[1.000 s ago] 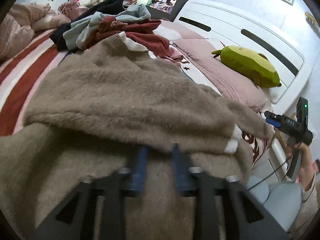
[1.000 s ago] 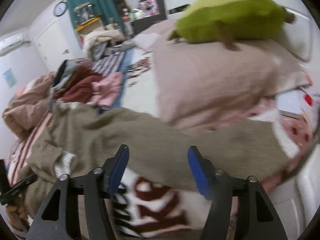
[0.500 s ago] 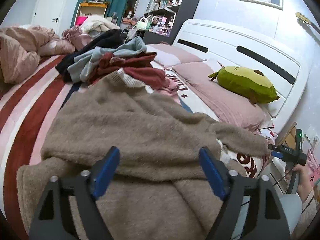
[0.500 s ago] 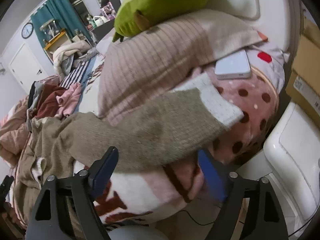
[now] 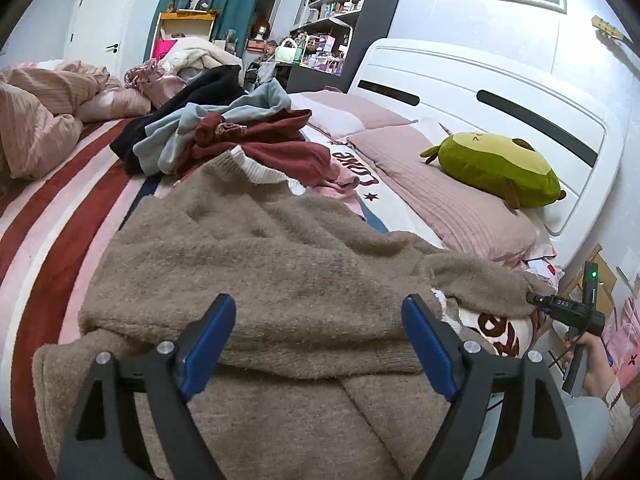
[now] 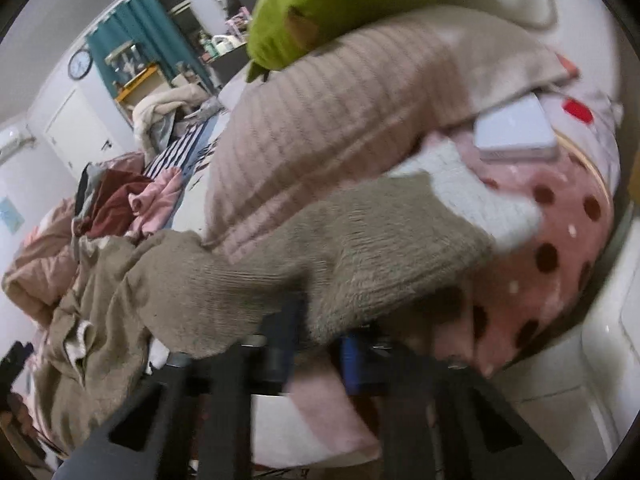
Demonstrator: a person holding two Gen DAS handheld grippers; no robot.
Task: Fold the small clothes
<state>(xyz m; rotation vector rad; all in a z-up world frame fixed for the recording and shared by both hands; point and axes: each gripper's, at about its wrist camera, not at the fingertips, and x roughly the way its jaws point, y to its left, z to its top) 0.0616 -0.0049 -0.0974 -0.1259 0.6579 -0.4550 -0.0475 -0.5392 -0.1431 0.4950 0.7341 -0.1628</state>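
A fuzzy taupe sweater [image 5: 260,264] lies spread on the bed, its near side folded over in a thick layer. My left gripper [image 5: 318,344] is open and empty, just above that fold. The sweater's right sleeve [image 6: 340,248], with a white cuff [image 6: 472,188], stretches toward the pillows. My right gripper [image 6: 316,354] is shut on this sleeve near its lower edge; the view is blurred. In the left wrist view the right gripper [image 5: 538,302] pinches the sleeve end at the bed's right edge.
A pile of dark, grey-blue and maroon clothes [image 5: 224,132] lies beyond the sweater. Pink pillows [image 5: 448,196] and a green avocado plush [image 5: 496,168] sit by the white headboard [image 5: 500,92]. A white tablet-like device [image 6: 516,132] rests near the pillow. A rumpled pink duvet [image 5: 36,112] lies left.
My left gripper has let go of the sweater, opened wide and drawn back. My right gripper has moved onto the sleeve and closed on it.
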